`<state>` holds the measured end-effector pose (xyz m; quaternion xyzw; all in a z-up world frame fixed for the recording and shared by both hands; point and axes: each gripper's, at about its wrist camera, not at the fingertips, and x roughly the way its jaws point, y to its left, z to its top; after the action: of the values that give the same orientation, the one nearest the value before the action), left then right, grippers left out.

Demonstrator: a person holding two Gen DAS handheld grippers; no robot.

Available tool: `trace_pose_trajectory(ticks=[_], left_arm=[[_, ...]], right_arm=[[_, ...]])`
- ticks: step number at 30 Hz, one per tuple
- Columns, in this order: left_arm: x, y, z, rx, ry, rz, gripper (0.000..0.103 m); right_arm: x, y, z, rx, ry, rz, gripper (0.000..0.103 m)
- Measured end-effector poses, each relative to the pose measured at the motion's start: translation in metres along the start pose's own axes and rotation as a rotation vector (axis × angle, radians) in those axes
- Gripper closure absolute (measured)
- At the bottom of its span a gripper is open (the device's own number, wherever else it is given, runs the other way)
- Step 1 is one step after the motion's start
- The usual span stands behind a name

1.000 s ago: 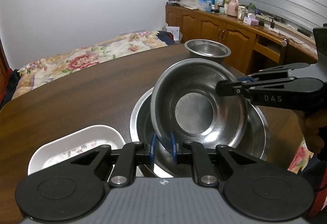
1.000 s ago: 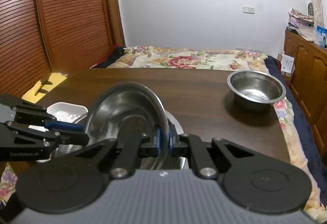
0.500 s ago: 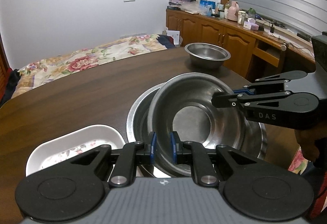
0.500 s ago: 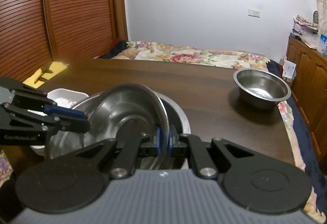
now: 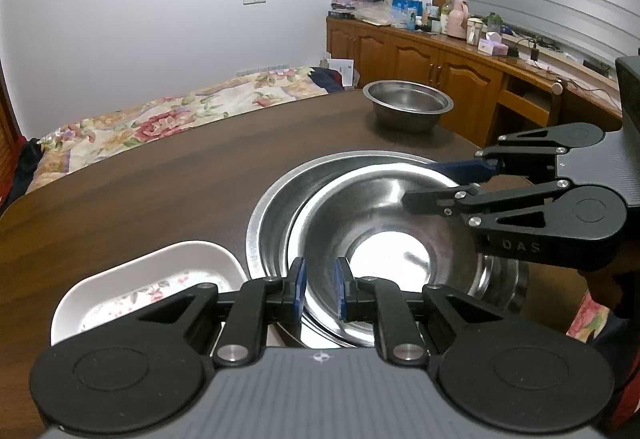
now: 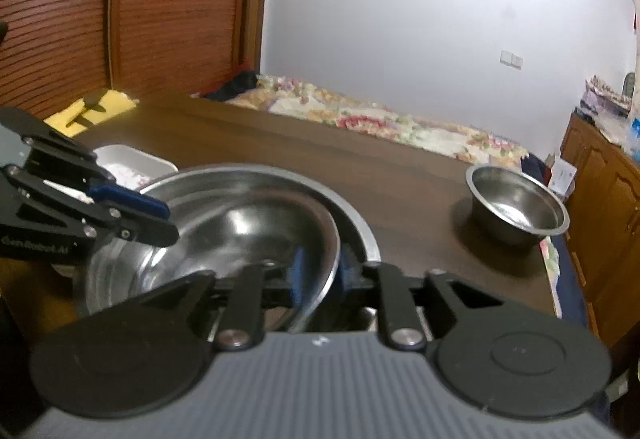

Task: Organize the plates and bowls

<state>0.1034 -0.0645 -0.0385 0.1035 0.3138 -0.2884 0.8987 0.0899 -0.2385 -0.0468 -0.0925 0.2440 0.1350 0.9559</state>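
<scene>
The steel bowl, tilted a second ago, now sits nested in the larger steel basin near the counter's front edge. The right gripper's jaws are opening off its rim; the left gripper's jaws stay clamped on it. Placement looks nearly done.

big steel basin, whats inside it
A smaller steel bowl is nested in the big basin, rim between both grippers' jaws. The basin's floor is covered.

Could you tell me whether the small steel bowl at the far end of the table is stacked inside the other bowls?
No, the small steel bowl stands alone on the table, apart from the nested bowls.
</scene>
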Motion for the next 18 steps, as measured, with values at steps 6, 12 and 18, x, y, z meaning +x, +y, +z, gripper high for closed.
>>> trace_pose_trajectory(ticks=[6,12,18], left_arm=[[-0.002,0.002,0.002,-0.009,-0.007,0.002,0.087],[-0.011,0.0,0.008,-0.008,-0.035,0.007,0.087],[-0.016,-0.002,0.017,-0.008,-0.062,0.016,0.085]], right_arm=[[-0.007,-0.005,0.002,0.032,-0.052,0.008,0.067],[-0.014,-0.011,0.009,0.056,-0.069,0.018,0.067],[-0.023,-0.016,0.014,0.077,-0.091,0.017,0.067]])
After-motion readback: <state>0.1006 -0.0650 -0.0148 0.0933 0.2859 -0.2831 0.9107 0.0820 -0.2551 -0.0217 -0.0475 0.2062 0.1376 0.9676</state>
